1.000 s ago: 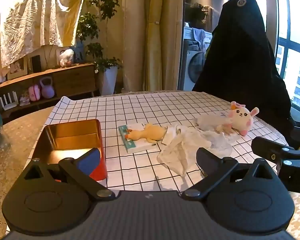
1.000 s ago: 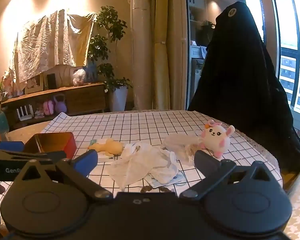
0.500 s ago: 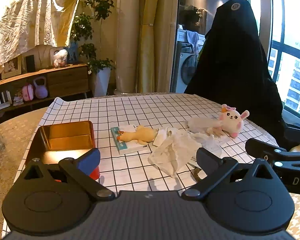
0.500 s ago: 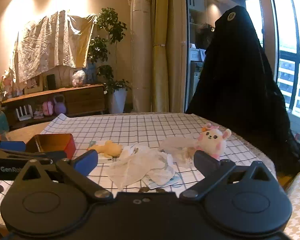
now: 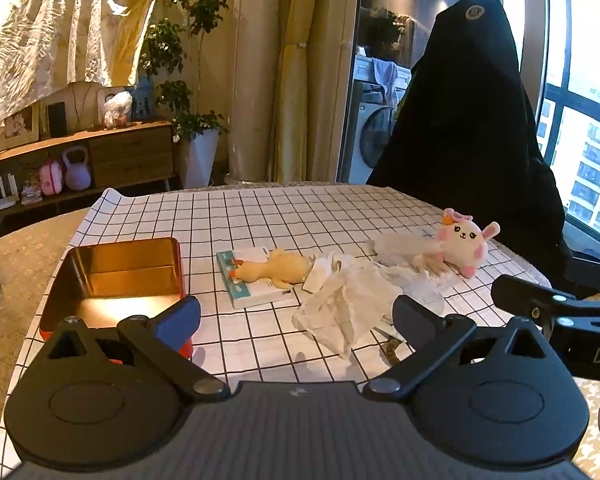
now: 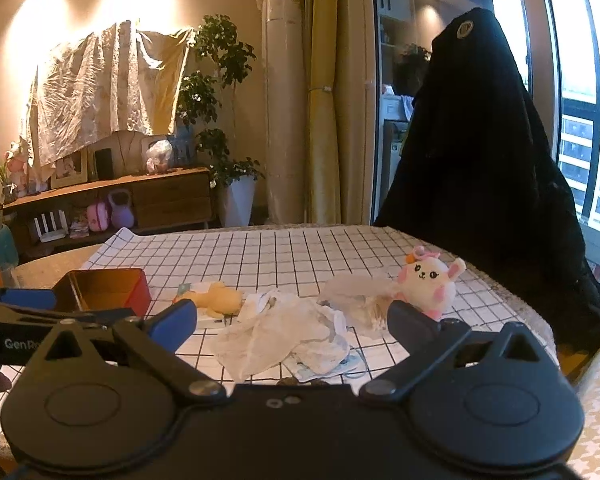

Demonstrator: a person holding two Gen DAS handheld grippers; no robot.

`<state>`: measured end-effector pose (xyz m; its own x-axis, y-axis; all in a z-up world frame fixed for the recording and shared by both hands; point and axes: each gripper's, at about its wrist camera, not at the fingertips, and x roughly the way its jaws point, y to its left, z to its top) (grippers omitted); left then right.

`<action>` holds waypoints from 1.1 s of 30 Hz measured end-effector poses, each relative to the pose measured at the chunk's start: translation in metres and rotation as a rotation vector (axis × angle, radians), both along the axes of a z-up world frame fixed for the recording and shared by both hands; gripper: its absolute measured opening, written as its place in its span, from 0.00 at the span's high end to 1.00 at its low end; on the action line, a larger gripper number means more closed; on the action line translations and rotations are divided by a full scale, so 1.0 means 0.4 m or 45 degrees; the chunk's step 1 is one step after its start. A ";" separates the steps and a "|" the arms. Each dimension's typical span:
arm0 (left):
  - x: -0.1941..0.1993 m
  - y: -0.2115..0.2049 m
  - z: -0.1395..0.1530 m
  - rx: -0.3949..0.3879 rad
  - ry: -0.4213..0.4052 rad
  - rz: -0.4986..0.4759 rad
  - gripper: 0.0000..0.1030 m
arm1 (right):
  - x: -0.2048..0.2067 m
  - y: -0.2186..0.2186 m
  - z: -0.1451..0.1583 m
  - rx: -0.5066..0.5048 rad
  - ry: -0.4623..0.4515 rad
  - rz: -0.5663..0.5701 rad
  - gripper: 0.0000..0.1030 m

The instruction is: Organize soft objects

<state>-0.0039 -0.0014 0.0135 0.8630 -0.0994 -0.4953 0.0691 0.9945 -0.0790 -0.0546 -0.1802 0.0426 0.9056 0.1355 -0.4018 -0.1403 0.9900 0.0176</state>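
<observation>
The left gripper is wide open and holds nothing. The right gripper is wide open too, with nothing in it. Both hang above the near edge of the table, which has a checked cloth. A red tin sits open on the left. A white rag lies crumpled in the middle. A yellow duck lies on a small book, between the tin and the rag. A pink bunny sits on the right.
</observation>
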 end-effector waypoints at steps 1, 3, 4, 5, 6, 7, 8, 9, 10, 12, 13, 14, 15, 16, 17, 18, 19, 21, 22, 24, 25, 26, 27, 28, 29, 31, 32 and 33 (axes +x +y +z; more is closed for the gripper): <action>0.001 0.001 -0.001 -0.001 -0.002 -0.003 0.00 | 0.001 0.001 -0.001 -0.003 -0.001 0.005 0.01; 0.004 0.003 -0.004 -0.005 0.003 -0.004 0.00 | 0.002 0.001 -0.003 -0.004 0.002 0.008 0.02; 0.004 0.005 -0.004 -0.010 0.002 -0.004 0.00 | 0.003 0.000 -0.003 0.001 0.004 0.013 0.02; 0.004 0.007 -0.003 -0.016 -0.002 -0.005 0.00 | 0.005 -0.004 -0.004 0.007 0.009 0.017 0.02; 0.004 0.008 -0.003 -0.020 -0.006 -0.006 0.00 | 0.006 -0.005 -0.003 0.013 0.014 0.018 0.03; 0.004 0.007 -0.001 -0.023 -0.011 -0.009 0.00 | 0.005 -0.006 -0.003 0.016 0.012 0.021 0.03; 0.003 0.006 -0.001 -0.025 -0.015 -0.012 0.00 | 0.006 -0.008 -0.002 0.016 0.010 0.025 0.03; 0.003 0.005 -0.001 -0.026 -0.017 -0.015 0.00 | 0.006 -0.009 -0.001 0.013 0.006 0.028 0.03; 0.003 0.003 -0.001 -0.024 -0.017 -0.017 0.00 | 0.006 -0.009 0.000 0.011 0.002 0.032 0.03; 0.005 0.000 -0.001 -0.022 -0.016 -0.020 0.00 | 0.006 -0.012 0.000 0.015 0.002 0.034 0.04; 0.005 -0.002 -0.001 -0.022 -0.017 -0.021 0.00 | 0.007 -0.012 0.001 0.017 0.004 0.038 0.06; 0.004 -0.002 0.000 -0.021 -0.019 -0.022 0.00 | 0.007 -0.012 0.001 0.016 0.007 0.040 0.06; 0.004 -0.003 0.002 -0.021 -0.021 -0.024 0.00 | 0.006 -0.012 0.000 0.014 0.007 0.040 0.06; 0.002 -0.003 0.003 -0.022 -0.025 -0.026 0.00 | 0.006 -0.014 0.001 0.014 0.006 0.040 0.06; 0.001 -0.003 0.003 -0.022 -0.029 -0.027 0.00 | 0.006 -0.014 0.001 0.015 0.006 0.040 0.06; -0.001 -0.002 0.005 -0.024 -0.032 -0.030 0.00 | 0.005 -0.014 0.001 0.017 0.005 0.040 0.06; -0.003 -0.001 0.007 -0.028 -0.038 -0.033 0.00 | 0.004 -0.014 0.003 0.017 0.003 0.040 0.06; -0.005 -0.002 0.010 -0.031 -0.045 -0.036 0.00 | -0.002 -0.015 0.006 0.016 -0.005 0.038 0.06; -0.006 -0.004 0.011 -0.025 -0.049 -0.034 0.00 | -0.003 -0.015 0.007 0.015 -0.009 0.036 0.06; -0.010 -0.005 0.013 -0.019 -0.058 -0.033 0.00 | -0.006 -0.014 0.010 0.015 -0.016 0.032 0.07; -0.011 -0.005 0.014 -0.018 -0.058 -0.034 0.00 | -0.009 -0.013 0.011 0.016 -0.020 0.031 0.07; -0.011 -0.006 0.014 -0.017 -0.056 -0.033 0.00 | -0.011 -0.013 0.011 0.016 -0.025 0.030 0.07; -0.011 -0.006 0.015 -0.014 -0.053 -0.030 0.00 | -0.012 -0.014 0.012 0.017 -0.029 0.026 0.07; -0.010 -0.008 0.015 -0.005 -0.047 -0.025 0.00 | -0.013 -0.014 0.012 0.018 -0.032 0.023 0.07; -0.009 -0.009 0.015 0.002 -0.043 -0.020 0.00 | -0.014 -0.015 0.012 0.021 -0.034 0.022 0.07; -0.010 -0.008 0.017 -0.004 -0.041 -0.020 0.00 | -0.016 -0.017 0.009 0.021 -0.036 0.020 0.07; -0.011 -0.007 0.019 -0.006 -0.042 -0.020 0.00 | -0.017 -0.017 0.009 0.021 -0.036 0.019 0.07; -0.010 -0.007 0.019 0.000 -0.043 -0.019 0.00 | -0.017 -0.016 0.008 0.024 -0.036 0.018 0.07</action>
<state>-0.0081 -0.0043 0.0211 0.8777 -0.1123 -0.4659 0.0864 0.9933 -0.0768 -0.0614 -0.1865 0.0458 0.9145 0.1556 -0.3734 -0.1549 0.9874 0.0320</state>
